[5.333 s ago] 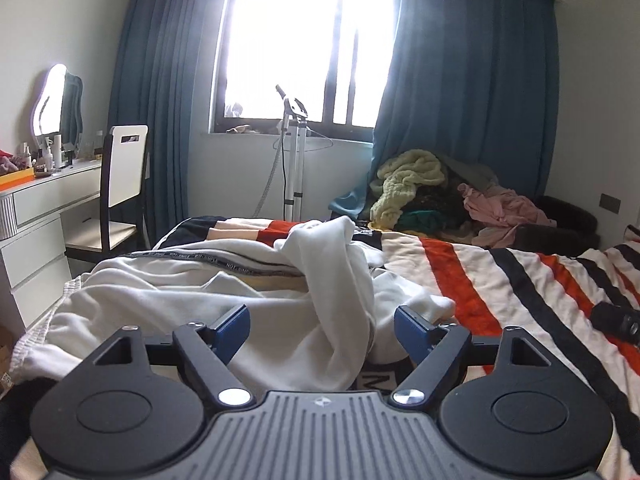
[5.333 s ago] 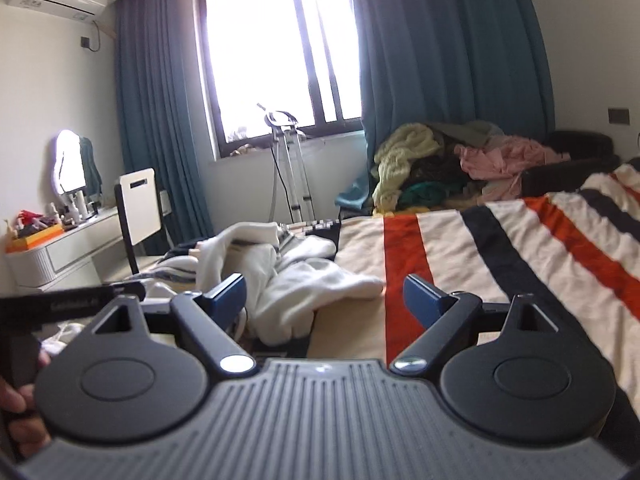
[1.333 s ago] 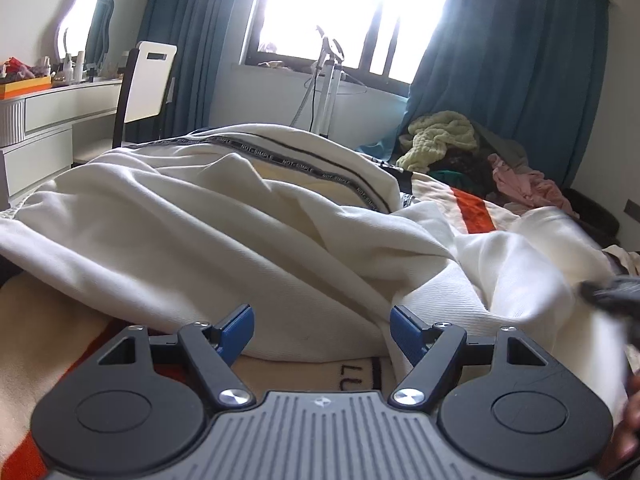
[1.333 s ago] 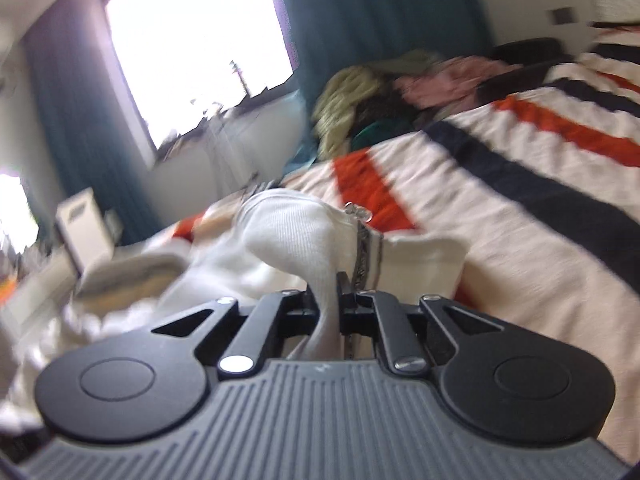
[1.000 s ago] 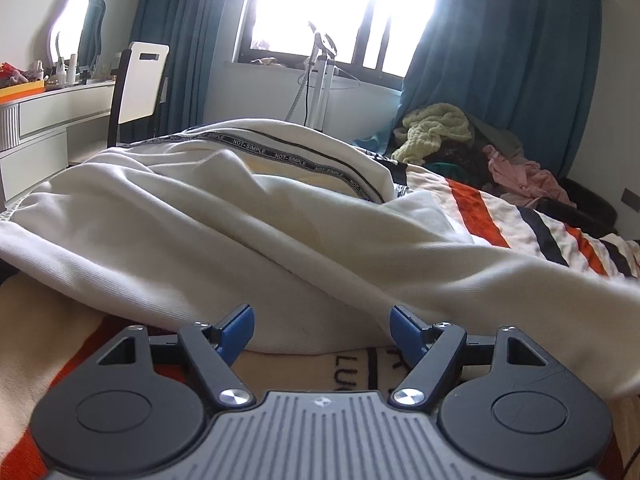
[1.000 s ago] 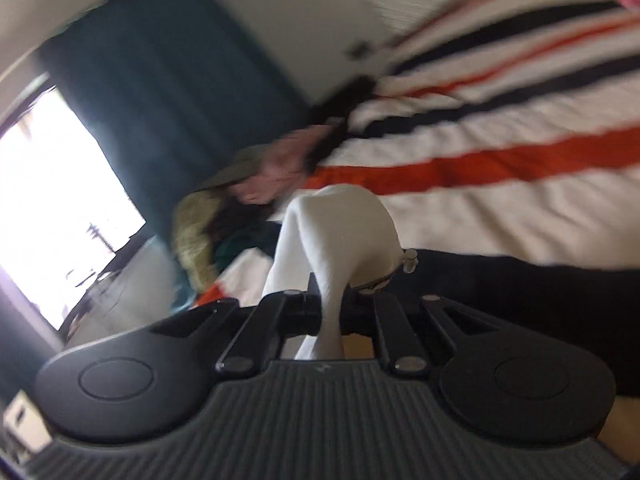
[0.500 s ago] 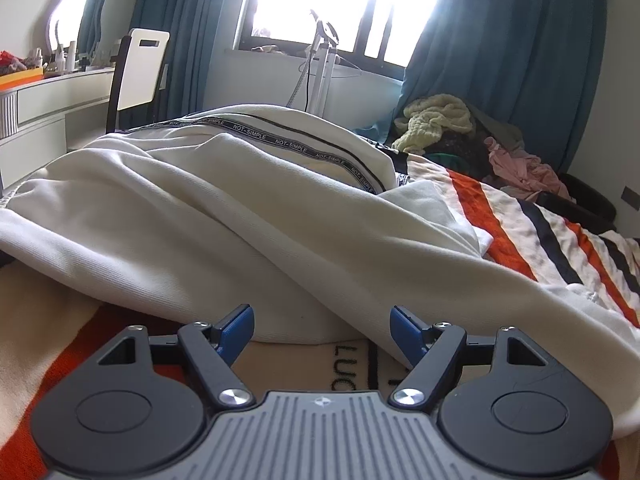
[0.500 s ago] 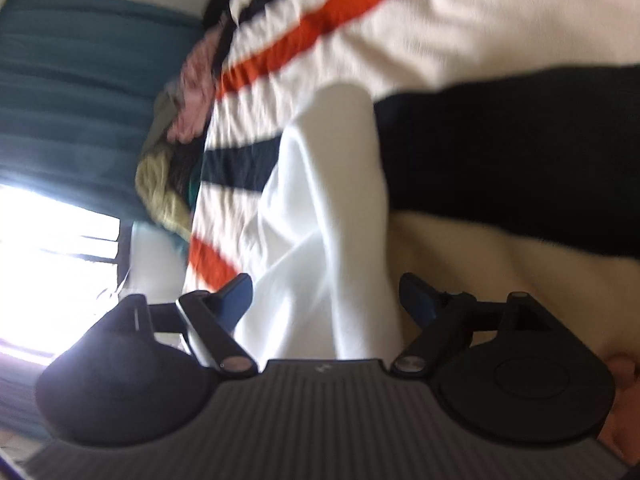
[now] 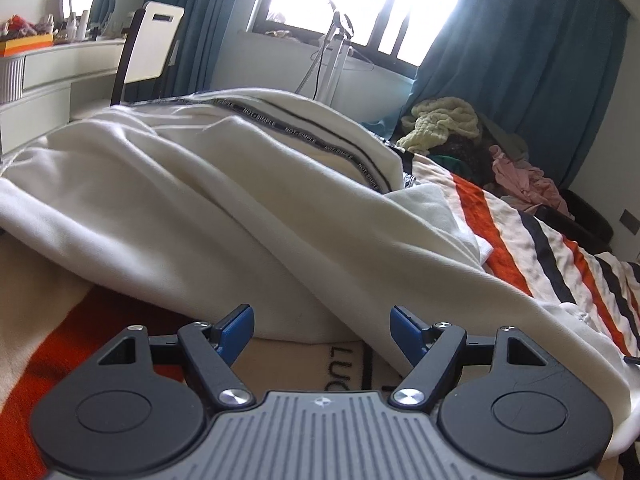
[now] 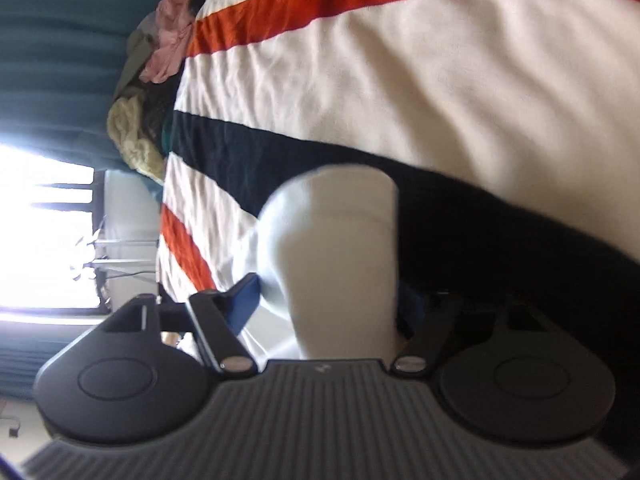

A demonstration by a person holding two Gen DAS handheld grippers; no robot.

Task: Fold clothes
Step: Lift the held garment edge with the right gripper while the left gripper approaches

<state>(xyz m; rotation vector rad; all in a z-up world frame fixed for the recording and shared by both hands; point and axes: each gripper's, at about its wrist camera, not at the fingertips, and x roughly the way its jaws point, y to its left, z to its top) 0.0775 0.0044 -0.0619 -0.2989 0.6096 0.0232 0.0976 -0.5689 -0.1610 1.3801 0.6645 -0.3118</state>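
Observation:
A cream white garment [image 9: 224, 200] with a dark lettered stripe lies bunched on the striped bed blanket [image 9: 532, 248]. One long part of it stretches toward the right. My left gripper [image 9: 322, 326] is open and empty, low over the blanket just in front of the garment's near edge. In the rolled right wrist view, my right gripper [image 10: 328, 300] is open, and the white end of the garment [image 10: 336, 240] lies loose between its fingers on the blanket [image 10: 400, 80].
A pile of other clothes [image 9: 472, 140] lies at the far end of the bed by blue curtains. A white chair [image 9: 148, 48] and a dresser [image 9: 48, 72] stand at the left. A metal stand [image 9: 332, 52] is under the window.
My right gripper pulled the garment's end out to the right, rolled sideways, then opened and let it go. The left gripper has stayed open and nearly still.

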